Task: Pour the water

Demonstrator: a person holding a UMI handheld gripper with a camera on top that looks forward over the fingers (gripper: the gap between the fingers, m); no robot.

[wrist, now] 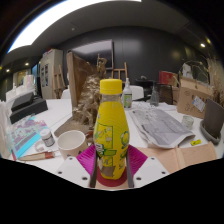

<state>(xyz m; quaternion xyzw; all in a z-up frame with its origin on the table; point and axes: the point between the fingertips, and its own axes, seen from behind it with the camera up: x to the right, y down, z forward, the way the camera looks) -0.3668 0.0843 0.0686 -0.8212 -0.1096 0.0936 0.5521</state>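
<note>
A yellow juice bottle (pixel 111 125) with a yellow cap and a printed label stands upright between my fingers. My gripper (pixel 112 166) is shut on it: the pink pads (pixel 90 158) press against its lower body on both sides. A dark red round base shows under the bottle between the fingers. A white cup (pixel 71 142) stands on the white table (pixel 150 140), just left of the bottle and slightly beyond the left finger. I cannot see whether the bottle rests on the table.
A small jar (pixel 46 136) and loose items lie left of the cup. A grey newspaper (pixel 160 125) lies to the right. Cardboard boxes (pixel 190 98) stand at the far right, and a black machine (pixel 25 105) at the far left.
</note>
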